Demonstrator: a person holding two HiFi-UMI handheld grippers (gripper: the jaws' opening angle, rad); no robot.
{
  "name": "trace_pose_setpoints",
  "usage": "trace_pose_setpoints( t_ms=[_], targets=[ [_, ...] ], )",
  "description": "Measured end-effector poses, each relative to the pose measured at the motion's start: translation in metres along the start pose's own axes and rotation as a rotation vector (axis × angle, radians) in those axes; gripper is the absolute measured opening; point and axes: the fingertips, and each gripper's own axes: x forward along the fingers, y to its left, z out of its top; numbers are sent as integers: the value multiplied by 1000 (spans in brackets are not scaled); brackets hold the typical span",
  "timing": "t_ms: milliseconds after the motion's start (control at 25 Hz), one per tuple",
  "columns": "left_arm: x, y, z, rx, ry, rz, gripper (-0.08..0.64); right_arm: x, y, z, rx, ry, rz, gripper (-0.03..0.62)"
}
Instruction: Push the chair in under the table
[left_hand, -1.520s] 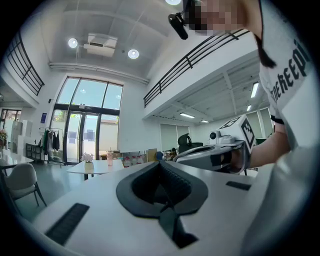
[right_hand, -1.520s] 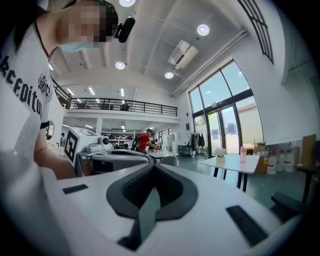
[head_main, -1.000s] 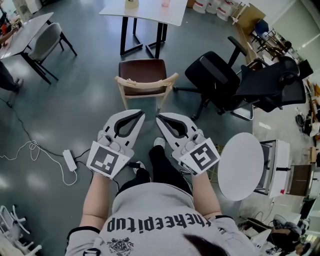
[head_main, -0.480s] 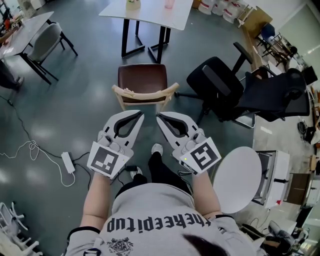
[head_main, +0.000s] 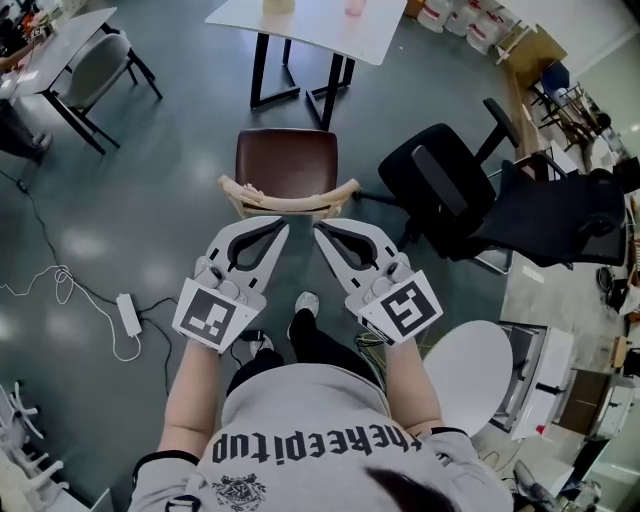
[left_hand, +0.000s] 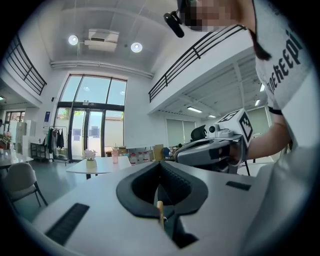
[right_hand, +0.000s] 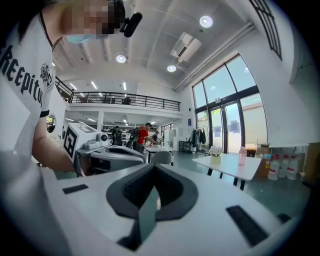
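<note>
Chair (head_main: 287, 165) on grey floor (head_main: 150, 230), table (head_main: 312, 30) beyond (white top).

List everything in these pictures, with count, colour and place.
chair: one, brown seat, pale wooden backrest, centre, not yet under the table
table: one, white top, black legs, top centre
office chairs: two, black, right of the chair
round table: one, white, lower right
grey chair: one, grey, top left
power strip: one, white, with cable, floor at left
left claw: one, white, shut, empty, just behind the backrest
right claw: one, white, shut, empty, beside the left claw
</note>
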Motion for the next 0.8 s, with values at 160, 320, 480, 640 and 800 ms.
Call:
trace_pose_setpoints(
  t_ms=[160,320,480,640,800],
  targets=[
    [14,6,-4,-4,8,35,15,3,-18,-4,0,-2,29,11],
    [25,11,-6,-6,9,72,15,4,-32,-8,-2,-3,58,11],
    [32,10,-8,-8,18,106,15,2,-42,-12,-7,-3,79,11],
    [36,11,-12,2,31,125,15,2,-50,-19,-3,-2,86,11],
    [38,15,-19,34,53,141,15,3,-56,-28,-10,8,96,11]
  ],
)
